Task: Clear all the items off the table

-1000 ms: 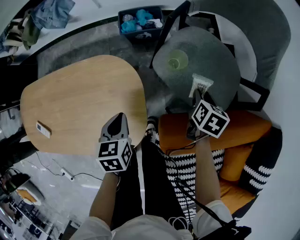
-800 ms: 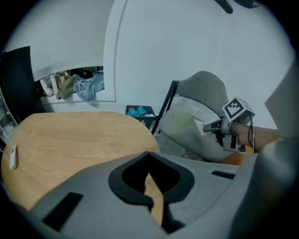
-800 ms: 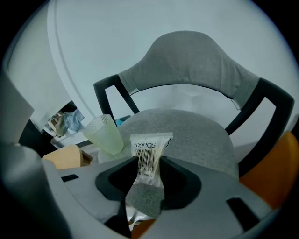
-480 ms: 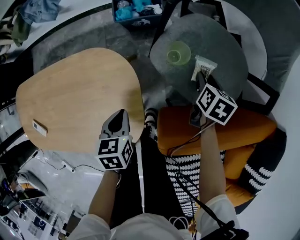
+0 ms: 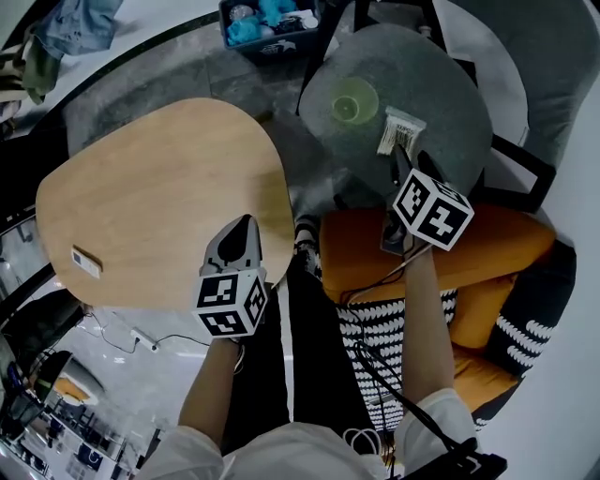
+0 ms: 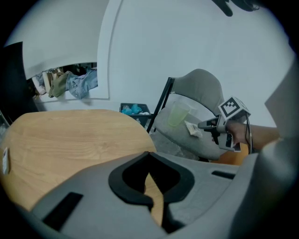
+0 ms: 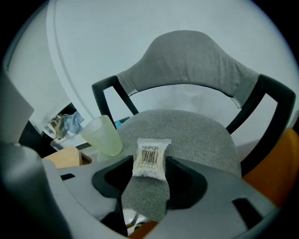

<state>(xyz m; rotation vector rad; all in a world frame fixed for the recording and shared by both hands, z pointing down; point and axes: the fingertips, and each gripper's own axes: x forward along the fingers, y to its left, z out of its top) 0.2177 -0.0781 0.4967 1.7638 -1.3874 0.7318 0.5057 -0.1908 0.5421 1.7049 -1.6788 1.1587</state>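
Observation:
A clear packet of cotton swabs [image 7: 149, 158] lies flat on the grey chair seat [image 5: 441, 84], beside a pale green cup [image 5: 349, 103] that stands there. My right gripper [image 7: 150, 164] hovers just over the seat. Its jaws have just been opening and stand open on either side of the packet [image 5: 398, 131]. My left gripper [image 5: 239, 232] hangs over the near edge of the wooden table [image 5: 159, 187], shut with nothing in it. A small white tag-like item [image 5: 86, 262] lies on the table's left part.
A dark bin [image 5: 267, 23] of blue and white things stands on the floor behind the table. An orange cushion [image 5: 487, 253] and a black-and-white patterned cloth [image 5: 384, 347] lie under my right arm. The chair's black frame [image 7: 105, 100] rings the seat.
The right gripper has carried the packet forward and down onto the chair seat, close to the cup. The left gripper has hardly moved.

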